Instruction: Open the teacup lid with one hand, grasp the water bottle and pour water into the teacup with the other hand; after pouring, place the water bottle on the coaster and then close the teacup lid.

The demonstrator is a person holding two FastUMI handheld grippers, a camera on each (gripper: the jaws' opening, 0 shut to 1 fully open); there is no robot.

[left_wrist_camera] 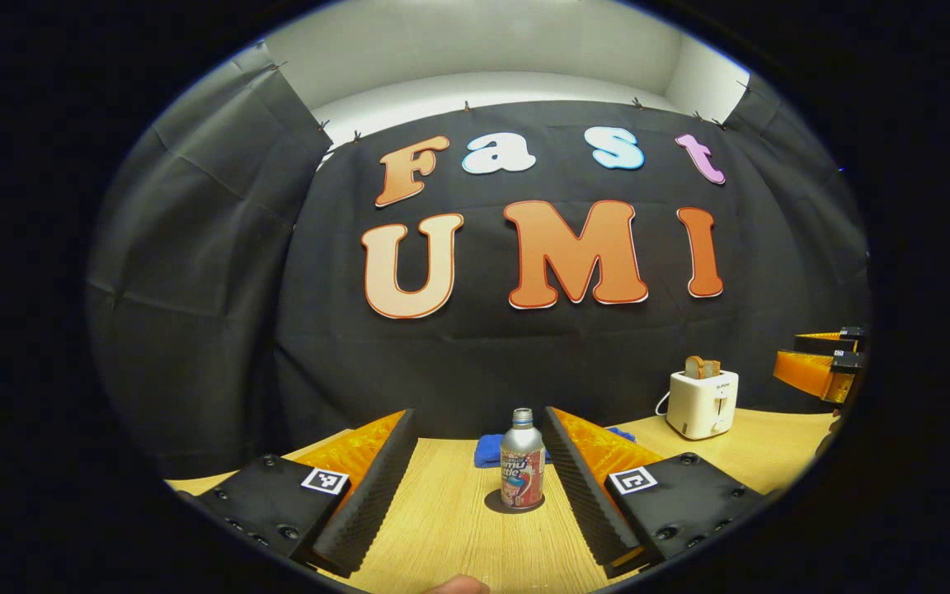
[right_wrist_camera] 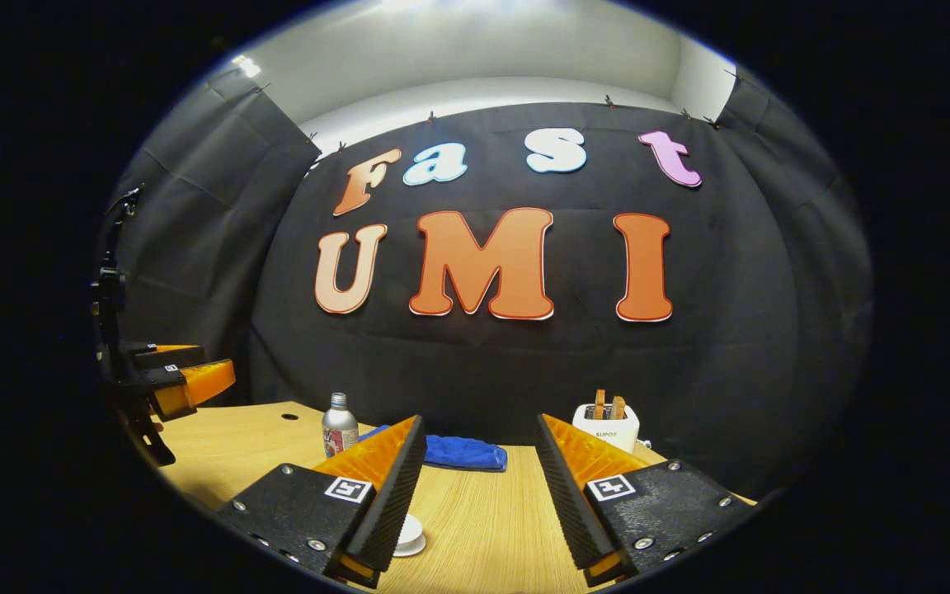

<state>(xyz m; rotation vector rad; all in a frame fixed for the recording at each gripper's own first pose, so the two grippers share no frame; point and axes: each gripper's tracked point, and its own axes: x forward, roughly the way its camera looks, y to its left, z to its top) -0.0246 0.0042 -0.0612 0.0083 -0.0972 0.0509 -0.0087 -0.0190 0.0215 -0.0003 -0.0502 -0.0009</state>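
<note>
Between spread fingers (left_wrist_camera: pixel 376 487), upright water bottle (left_wrist_camera: pixel 522 462)

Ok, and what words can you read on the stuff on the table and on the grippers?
"SUPOR": small print on the front of the white toaster, as best it reads.
Water bottle: it has a printed label, too small and curved to read.
Left gripper and right gripper: square markers on the fingers bear black-and-white patterns, no words or numbers.
</note>
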